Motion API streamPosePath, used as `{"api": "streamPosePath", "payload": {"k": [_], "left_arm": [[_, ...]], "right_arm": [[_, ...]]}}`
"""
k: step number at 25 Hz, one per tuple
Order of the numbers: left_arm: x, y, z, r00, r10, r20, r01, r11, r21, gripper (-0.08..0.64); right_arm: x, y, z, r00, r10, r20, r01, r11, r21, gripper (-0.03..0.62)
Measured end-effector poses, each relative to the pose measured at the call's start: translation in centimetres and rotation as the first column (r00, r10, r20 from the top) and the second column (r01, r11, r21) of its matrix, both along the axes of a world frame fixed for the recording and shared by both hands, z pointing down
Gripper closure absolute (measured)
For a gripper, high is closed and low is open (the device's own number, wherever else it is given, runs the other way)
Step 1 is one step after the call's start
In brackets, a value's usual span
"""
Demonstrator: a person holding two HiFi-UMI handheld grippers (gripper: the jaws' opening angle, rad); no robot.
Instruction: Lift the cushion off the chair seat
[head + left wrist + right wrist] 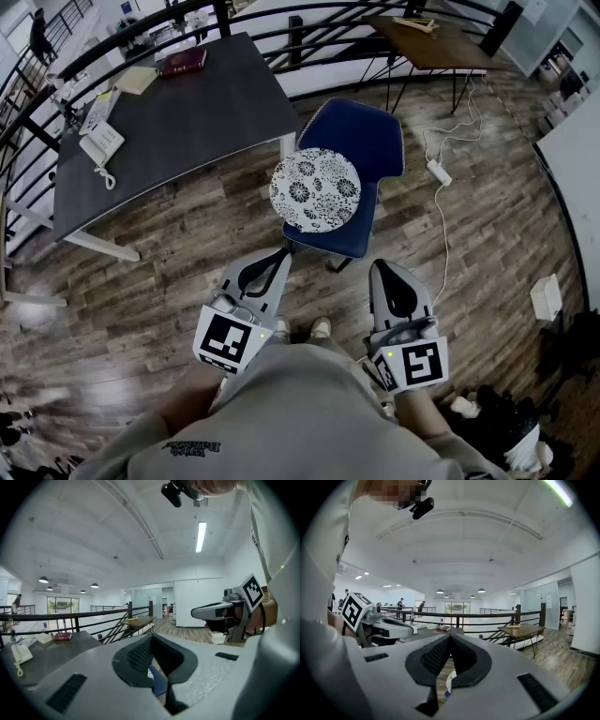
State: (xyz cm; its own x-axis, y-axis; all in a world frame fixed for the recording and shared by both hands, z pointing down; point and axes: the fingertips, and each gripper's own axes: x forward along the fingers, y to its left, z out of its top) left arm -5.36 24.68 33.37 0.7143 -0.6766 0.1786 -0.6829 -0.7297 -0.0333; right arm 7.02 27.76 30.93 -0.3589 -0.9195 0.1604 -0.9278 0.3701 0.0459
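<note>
A round white cushion point(315, 190) with a dark flower print lies on the seat of a blue chair point(367, 139) in the head view. Both grippers hang level in front of the chair, short of the cushion and not touching it. My left gripper point(284, 251) points at the seat's near left corner, its jaws shut with nothing between them. My right gripper point(382, 265) is off the seat's near right side, also shut and empty. Through the gap in the jaws, the right gripper view shows a sliver of the cushion point(451, 678), and the left gripper view shows a bit of the blue seat point(158, 685).
A dark grey desk point(202, 117) with a phone point(101, 146) and books point(181, 62) stands left of the chair. Behind it runs a black railing point(112, 47). A wooden table point(433, 44) is at the back right. A power strip with cable point(439, 172) lies on the wood floor.
</note>
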Motion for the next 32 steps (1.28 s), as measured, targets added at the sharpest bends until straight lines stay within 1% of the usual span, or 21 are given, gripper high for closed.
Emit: {"api": "streamPosePath", "payload": {"k": [6, 11, 17, 24, 29, 32], "left_arm": [[0.5, 1.0, 0.4, 1.000, -0.007, -0.001, 0.007, 1.000, -0.020, 0.555], [0.8, 1.4, 1.3, 1.000, -0.023, 0.011, 0.024, 0.997, -0.077, 0.555], [1.6, 1.5, 1.6, 0.999, -0.028, 0.018, 0.030, 0.996, -0.086, 0.555], [2.3, 2.3, 3.3, 0.998, -0.045, 0.052, 0.051, 0.991, -0.122, 0.555], [3.5, 2.4, 4.1, 0.998, -0.036, 0.056, 0.043, 0.989, -0.142, 0.555], [4.4, 2.2, 3.8, 0.998, -0.038, 0.049, 0.044, 0.990, -0.133, 0.555]], "right_arm": [[0.4, 0.7, 0.5, 1.000, -0.003, 0.005, 0.003, 1.000, -0.006, 0.589], [1.1, 1.1, 0.9, 1.000, 0.000, 0.028, 0.000, 1.000, -0.018, 0.589], [2.0, 1.3, 1.6, 1.000, -0.005, 0.022, 0.006, 0.999, -0.037, 0.589], [3.2, 2.9, 4.0, 0.999, -0.045, -0.003, 0.045, 0.995, -0.094, 0.589], [4.2, 2.7, 4.2, 0.999, -0.052, 0.010, 0.052, 0.994, -0.096, 0.589], [4.3, 2.6, 4.3, 0.998, -0.068, 0.016, 0.069, 0.993, -0.091, 0.590]]}}
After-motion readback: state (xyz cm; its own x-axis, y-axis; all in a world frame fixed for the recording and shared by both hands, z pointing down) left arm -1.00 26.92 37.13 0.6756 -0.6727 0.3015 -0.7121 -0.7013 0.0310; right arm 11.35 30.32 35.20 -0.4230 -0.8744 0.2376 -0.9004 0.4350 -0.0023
